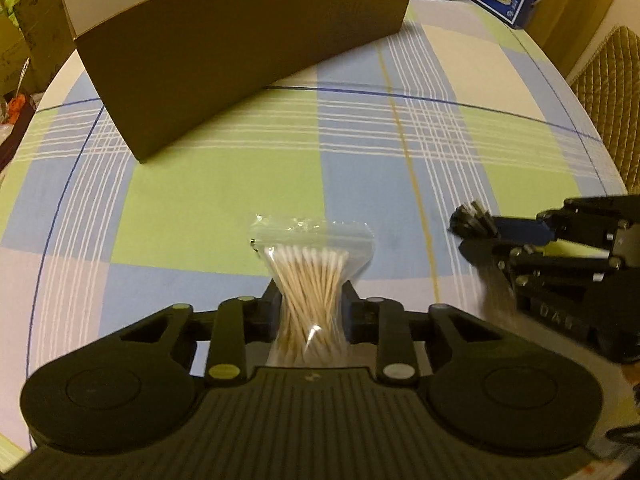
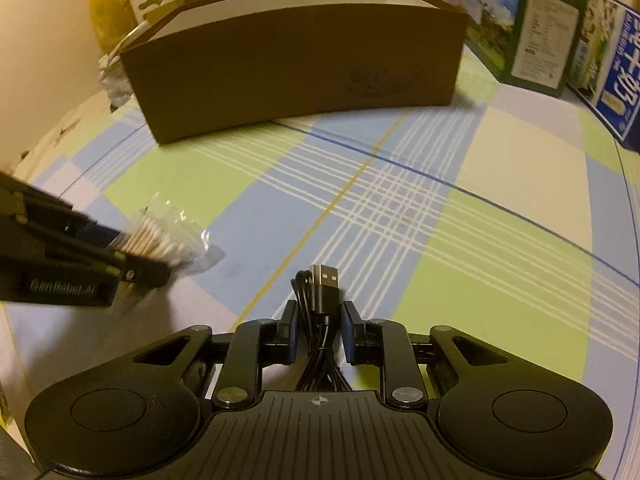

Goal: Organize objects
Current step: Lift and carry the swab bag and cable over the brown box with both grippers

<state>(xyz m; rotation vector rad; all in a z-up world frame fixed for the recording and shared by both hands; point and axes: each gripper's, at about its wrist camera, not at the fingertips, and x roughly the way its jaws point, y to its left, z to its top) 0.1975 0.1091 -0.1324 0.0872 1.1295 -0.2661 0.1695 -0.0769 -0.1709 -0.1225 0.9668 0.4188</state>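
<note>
Brown cardboard box (image 2: pixel 296 60) stands at twelve o'clock on the plaid desk (image 2: pixel 460 240), its contents hidden from view. Left tool (image 1: pixel 310 300) pinches a clear bag of cotton swabs (image 1: pixel 310 272); right tool (image 2: pixel 319 322) clamps a coiled black USB cable (image 2: pixel 322 300), both low over the desk

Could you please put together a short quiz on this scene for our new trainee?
1. True or false: the left claw is shut on the bag of cotton swabs.
2. What does the right claw hold? A) a pen B) a bundled black USB cable C) nothing
3. Which container stands on the checked tablecloth ahead of both claws?

Key
1. True; the jaws pinch the bag at its middle.
2. B; the plug sticks out past the fingertips.
3. The open brown cardboard box.
</note>
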